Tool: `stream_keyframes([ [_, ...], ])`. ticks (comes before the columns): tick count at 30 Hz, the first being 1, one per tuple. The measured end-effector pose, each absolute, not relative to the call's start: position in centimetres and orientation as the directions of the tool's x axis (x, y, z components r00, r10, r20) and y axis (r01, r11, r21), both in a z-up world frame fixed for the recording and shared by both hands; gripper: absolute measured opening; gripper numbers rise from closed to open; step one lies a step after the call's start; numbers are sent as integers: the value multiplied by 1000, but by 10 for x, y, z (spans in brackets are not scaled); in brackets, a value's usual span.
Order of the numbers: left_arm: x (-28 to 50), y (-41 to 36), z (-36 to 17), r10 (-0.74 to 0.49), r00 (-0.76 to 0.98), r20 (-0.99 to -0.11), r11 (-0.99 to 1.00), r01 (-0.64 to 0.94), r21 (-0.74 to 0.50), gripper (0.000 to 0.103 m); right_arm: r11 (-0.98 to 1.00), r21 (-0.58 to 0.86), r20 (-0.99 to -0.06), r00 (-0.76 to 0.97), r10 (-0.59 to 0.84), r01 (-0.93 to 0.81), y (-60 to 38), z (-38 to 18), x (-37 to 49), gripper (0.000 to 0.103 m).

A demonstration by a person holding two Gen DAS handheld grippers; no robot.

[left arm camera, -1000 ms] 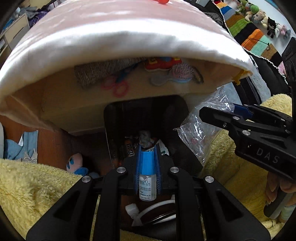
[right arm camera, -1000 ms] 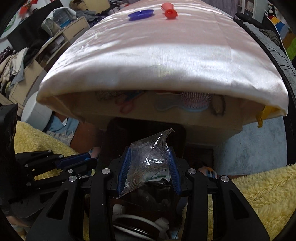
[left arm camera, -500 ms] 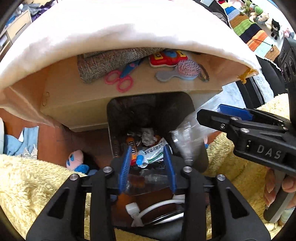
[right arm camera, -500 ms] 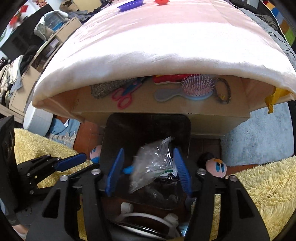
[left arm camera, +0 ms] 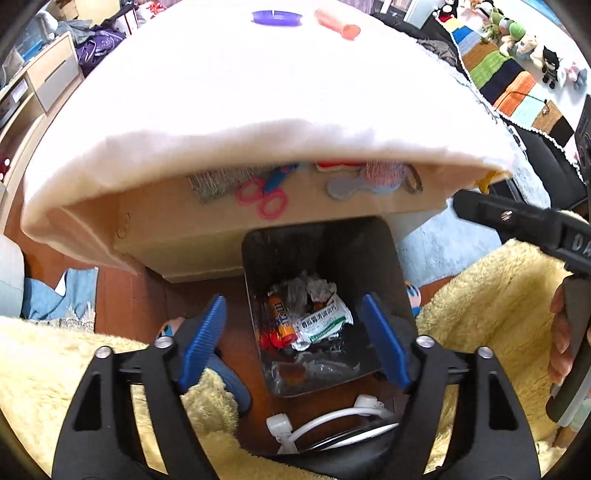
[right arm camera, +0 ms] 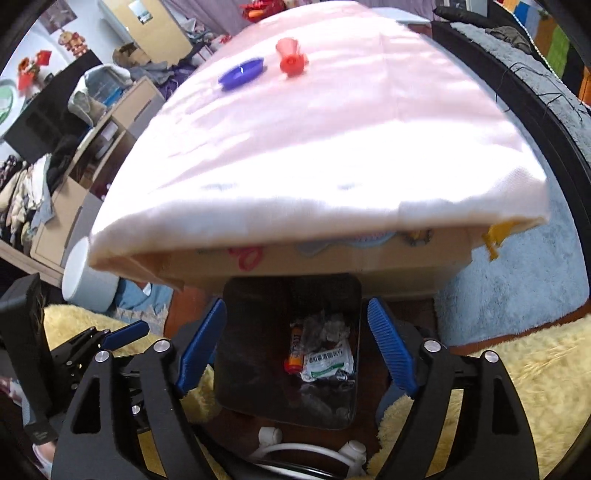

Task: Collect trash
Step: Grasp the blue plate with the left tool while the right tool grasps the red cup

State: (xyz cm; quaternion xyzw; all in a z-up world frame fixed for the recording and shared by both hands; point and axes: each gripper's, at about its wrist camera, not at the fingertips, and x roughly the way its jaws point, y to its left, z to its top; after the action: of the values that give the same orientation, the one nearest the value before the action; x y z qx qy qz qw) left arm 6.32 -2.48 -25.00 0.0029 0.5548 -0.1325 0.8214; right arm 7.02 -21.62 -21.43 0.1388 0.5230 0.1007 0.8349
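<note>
A black trash bin (left arm camera: 369, 251) stands on the floor in front of a low table; it also shows in the right wrist view (right arm camera: 255, 332). Inside lie a white-green wrapper (left arm camera: 321, 325), an orange candy tube (left arm camera: 280, 321), crumpled paper and clear plastic. The wrapper (right arm camera: 327, 363) and tube (right arm camera: 295, 350) also show in the right wrist view. My left gripper (left arm camera: 295, 338) is open and empty above the bin. My right gripper (right arm camera: 295, 341) is open and empty above it too, and its body shows at the right of the left wrist view (left arm camera: 517, 221).
A pink cloth (left arm camera: 258, 92) covers the table, with a purple lid (left arm camera: 276, 17) and an orange cup (left arm camera: 338, 24) on top. Scissors (left arm camera: 264, 197) and a hairbrush (left arm camera: 369, 177) lie on the shelf underneath. Yellow fluffy blanket (left arm camera: 480, 295) flanks the bin. A white cable (left arm camera: 325, 424) lies near it.
Both grippers opened and rose. The left one dropped the small blue-capped bottle and the right one dropped the clear plastic bag into the bin.
</note>
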Motion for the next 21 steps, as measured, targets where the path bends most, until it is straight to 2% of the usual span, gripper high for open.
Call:
stream_keyframes([
  [5,74,-14,-229,-218,392,-894,969,197,-150,84,934,356,-812,488,319,-18,-230,-190,80,86],
  [21,147,5,-202,-157,441,-884,984,148,-101,94,960,277,-818,513,262,-48,-231,-175,154,86],
])
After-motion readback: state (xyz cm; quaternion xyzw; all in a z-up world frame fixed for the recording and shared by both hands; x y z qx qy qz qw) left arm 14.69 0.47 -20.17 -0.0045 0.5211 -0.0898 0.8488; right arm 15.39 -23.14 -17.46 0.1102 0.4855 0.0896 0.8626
